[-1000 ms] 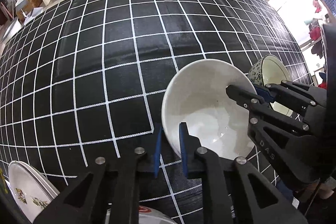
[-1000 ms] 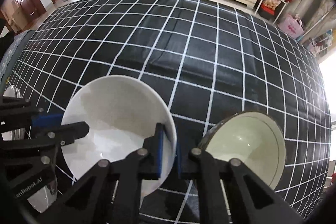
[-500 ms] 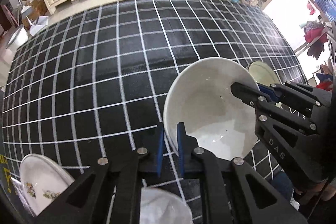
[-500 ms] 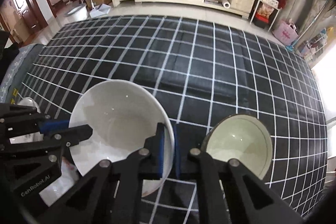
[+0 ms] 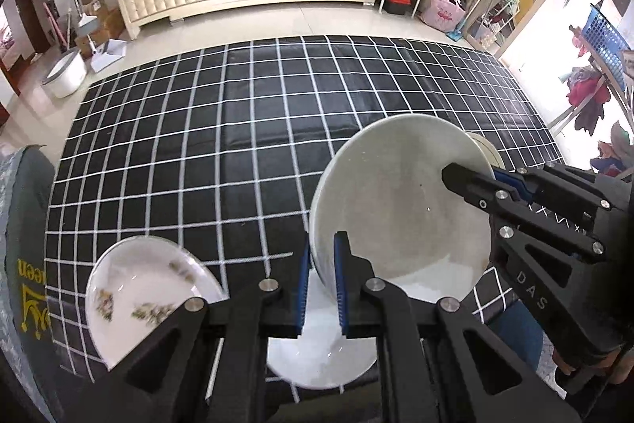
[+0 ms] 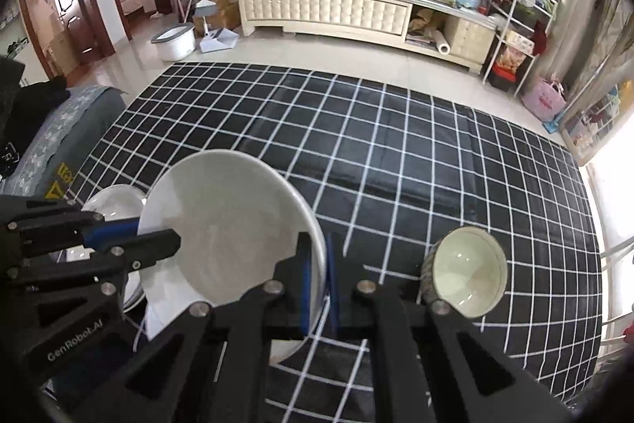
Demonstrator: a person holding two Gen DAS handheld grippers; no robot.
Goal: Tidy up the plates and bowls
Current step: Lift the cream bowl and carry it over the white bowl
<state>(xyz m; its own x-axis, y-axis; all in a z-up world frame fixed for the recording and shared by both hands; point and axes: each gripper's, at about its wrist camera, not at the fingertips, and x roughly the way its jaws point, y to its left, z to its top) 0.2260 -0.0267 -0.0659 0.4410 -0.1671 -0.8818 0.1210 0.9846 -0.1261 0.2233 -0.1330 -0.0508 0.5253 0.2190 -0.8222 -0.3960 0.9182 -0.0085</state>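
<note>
**Both tongs clamp the rim of one white bowl above the checked table**

The table [image 5: 245, 161], covered in a black cloth with a white grid, fills most of both wrist views; pale floor tiles lie beyond its far edge. Along the far wall stands a long cream tufted cabinet [image 6: 329, 12], its top crowded with boxes and jars too small to tell apart.

The large white bowl [image 5: 400, 201] is held up off the table, tilted so its hollow faces the cameras. The left tongs [image 5: 320, 280] are closed narrow on its near-left rim, one blue pad [image 5: 303, 284] outside the wall and the other inside. The right tongs [image 6: 317, 280] pinch the opposite side of the rim in the same way, the thin wall between their pads. In the left wrist view the right tongs reach in from the right edge, their tip lying over the bowl's inner wall.

On the table at near left lies a white plate with a floral print [image 5: 134, 292], partly hidden by the left tongs' frame. A plain white dish [image 5: 317, 355] sits on the table below the lifted bowl, touching or overlapping the printed plate; which, I cannot tell.

To the right, well apart from the others, a smaller bowl with a patterned outside and pale green inside [image 6: 467, 274] stands upright on the cloth.
</note>
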